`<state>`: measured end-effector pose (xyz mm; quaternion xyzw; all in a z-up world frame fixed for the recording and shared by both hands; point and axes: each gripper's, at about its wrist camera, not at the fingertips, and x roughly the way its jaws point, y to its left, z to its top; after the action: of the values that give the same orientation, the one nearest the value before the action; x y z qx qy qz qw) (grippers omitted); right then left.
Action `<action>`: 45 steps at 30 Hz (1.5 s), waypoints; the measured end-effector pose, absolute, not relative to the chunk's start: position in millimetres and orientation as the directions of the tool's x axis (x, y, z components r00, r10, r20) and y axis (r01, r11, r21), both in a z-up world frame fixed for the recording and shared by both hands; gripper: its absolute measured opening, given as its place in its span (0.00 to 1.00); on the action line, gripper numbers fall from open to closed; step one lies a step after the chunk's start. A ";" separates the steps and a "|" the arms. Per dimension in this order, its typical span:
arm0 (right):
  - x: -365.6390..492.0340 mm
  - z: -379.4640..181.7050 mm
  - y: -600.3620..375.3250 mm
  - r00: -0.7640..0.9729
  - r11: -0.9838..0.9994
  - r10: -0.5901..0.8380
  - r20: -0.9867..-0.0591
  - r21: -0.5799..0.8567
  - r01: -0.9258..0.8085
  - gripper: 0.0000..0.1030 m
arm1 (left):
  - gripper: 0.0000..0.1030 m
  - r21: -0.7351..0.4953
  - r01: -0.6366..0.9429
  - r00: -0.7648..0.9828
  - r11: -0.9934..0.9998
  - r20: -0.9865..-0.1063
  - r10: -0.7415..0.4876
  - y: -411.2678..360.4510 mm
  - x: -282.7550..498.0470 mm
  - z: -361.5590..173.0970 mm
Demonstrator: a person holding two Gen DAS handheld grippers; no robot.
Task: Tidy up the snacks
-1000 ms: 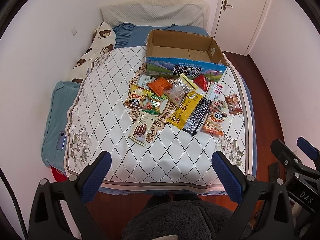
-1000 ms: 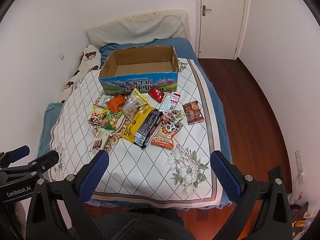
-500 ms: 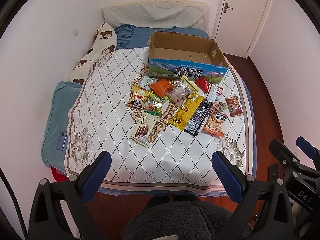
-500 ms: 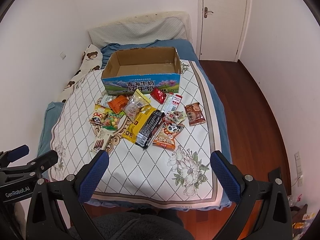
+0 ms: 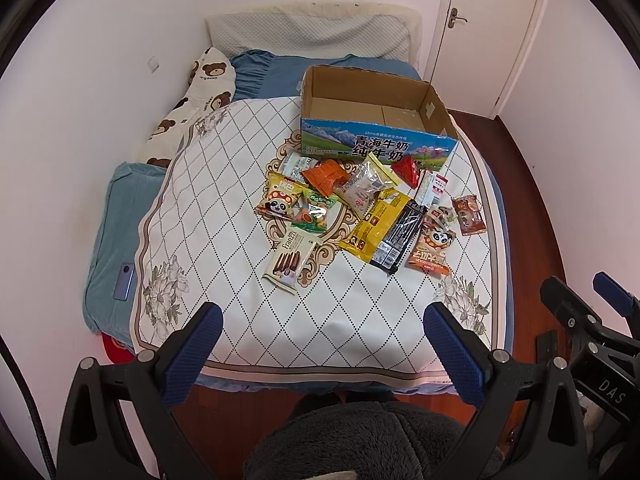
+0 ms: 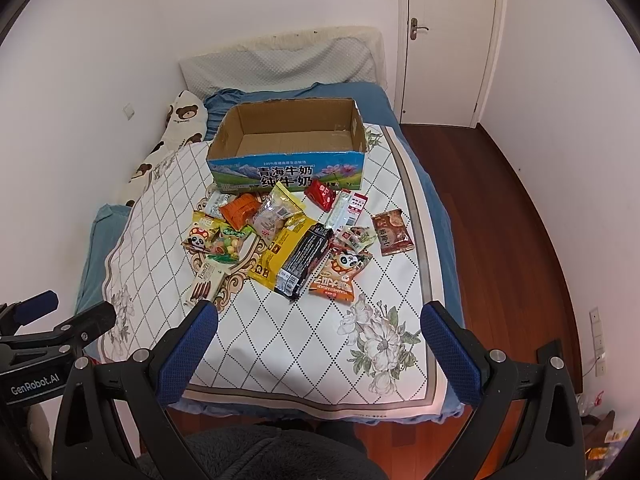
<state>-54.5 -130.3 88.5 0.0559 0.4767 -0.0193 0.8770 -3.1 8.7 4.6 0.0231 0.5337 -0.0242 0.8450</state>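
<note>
Several snack packets lie in a loose pile on the bed's quilted mat (image 5: 224, 208): a yellow pack (image 5: 376, 222), a black bar (image 5: 402, 236), an orange pouch (image 5: 325, 176), a panda pack (image 5: 280, 200) and a Franzzi wafer pack (image 5: 290, 256). An empty open cardboard box (image 5: 372, 120) stands just behind them; it also shows in the right wrist view (image 6: 288, 148). My left gripper (image 5: 320, 328) is open and empty, held above the bed's foot edge. My right gripper (image 6: 316, 328) is open and empty, also well short of the snacks (image 6: 296, 244).
A bear-print pillow (image 5: 192, 108) lies along the left wall. A phone (image 5: 125, 281) rests on the blue bedding at the left. A white door (image 6: 448, 40) and wooden floor (image 6: 512, 240) are to the right. A dark fleece garment (image 5: 360, 440) is below the grippers.
Both views have shifted slightly; the bed and snacks sit a little lower in frame. Both grippers remain open and empty. No snack has moved.
</note>
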 end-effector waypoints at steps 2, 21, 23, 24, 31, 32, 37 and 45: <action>-54.0 88.8 -130.6 0.545 0.993 0.020 -0.838 0.080 0.088 1.00 | 1.00 0.014 0.065 0.430 0.998 -0.903 -0.015 9.1 -2.9 4.7; -56.4 91.2 -129.1 0.547 0.993 0.019 -0.837 0.082 0.090 1.00 | 1.00 0.012 0.066 0.423 0.998 -0.906 -0.017 12.7 -8.7 3.9; -58.5 91.4 -127.9 0.547 0.992 0.020 -0.837 0.083 0.091 1.00 | 1.00 0.012 0.063 0.423 0.998 -0.906 -0.016 13.2 -10.2 3.1; -58.4 91.7 -127.2 0.546 0.992 0.020 -0.837 0.083 0.090 1.00 | 1.00 0.012 0.063 0.422 0.998 -0.906 -0.016 13.2 -9.9 3.5; -60.3 89.6 -127.7 0.544 0.992 0.027 -0.838 0.088 0.086 1.00 | 1.00 0.009 0.060 0.423 0.998 -0.906 -0.017 15.5 -12.5 0.1; -60.1 89.6 -127.6 0.543 0.992 0.030 -0.839 0.091 0.086 1.00 | 1.00 0.009 0.060 0.423 0.998 -0.906 -0.017 15.6 -12.4 0.0; -57.9 88.2 -126.8 0.539 0.992 0.033 -0.842 0.094 0.085 1.00 | 1.00 0.013 0.058 0.425 0.998 -0.905 -0.013 16.7 -12.0 -1.3; -35.8 63.6 -133.4 0.513 0.979 0.074 -0.855 0.159 0.124 1.00 | 1.00 0.171 -0.039 0.498 0.984 -0.851 0.168 47.6 31.3 -28.0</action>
<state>-35.8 -133.4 63.6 0.1004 0.4935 -0.0147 0.8638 31.3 47.6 -28.0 0.0647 0.4973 0.0600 0.8631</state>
